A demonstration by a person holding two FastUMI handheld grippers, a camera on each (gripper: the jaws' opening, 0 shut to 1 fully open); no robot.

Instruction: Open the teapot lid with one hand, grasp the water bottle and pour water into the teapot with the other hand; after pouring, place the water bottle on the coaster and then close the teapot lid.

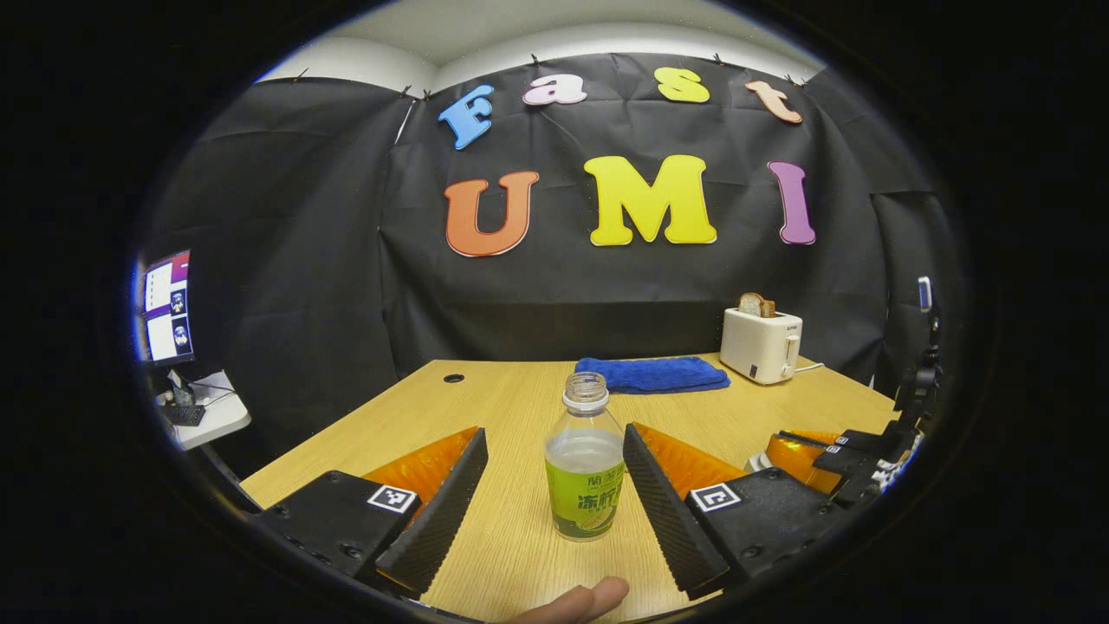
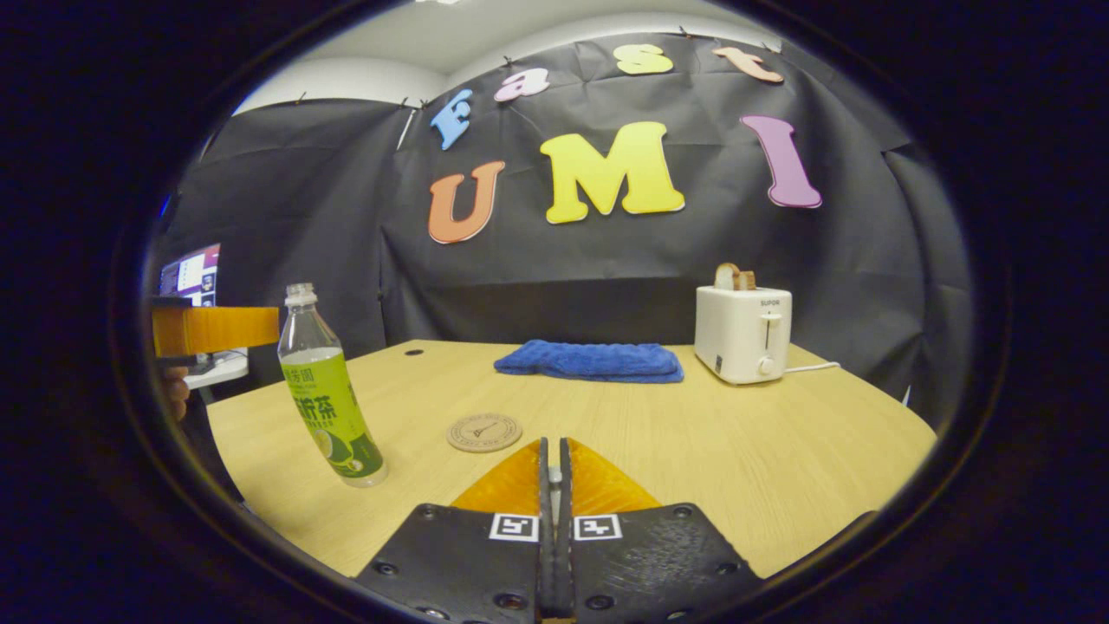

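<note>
Your bottle (image 1: 585, 459) carries a green label with white characters too small and curved for you to read; the rig forbids reading it off anyway. It is clear plastic, uncapped, about half full of clear water, and stands upright on the table (image 1: 520, 399) near its front edge. In the left gripper view it stands between the fingers of your left gripper (image 1: 554, 485), which are spread wide, with a gap on either side, so neither pad touches it. A fingertip (image 1: 598, 598) of your hand shows at the bottom, cut off.

In the right gripper view the fingers of your right gripper (image 2: 554, 472) are pressed together with nothing between them, over the table's front edge. The bottle (image 2: 329, 399) stands towards the front left corner, with a round coaster (image 2: 483, 432) just to its right, apart from it. Your left gripper (image 2: 217, 329) shows as one finger, cut off at the left.

A folded blue towel (image 2: 589, 360) lies at the back edge, and a white toaster (image 2: 742, 334) with bread in it stands at the back right; its small brand mark is too faint to make out. In the left gripper view, at the right edge, your right gripper (image 1: 832, 455) partly hides something white behind it; you cannot tell what.
</note>
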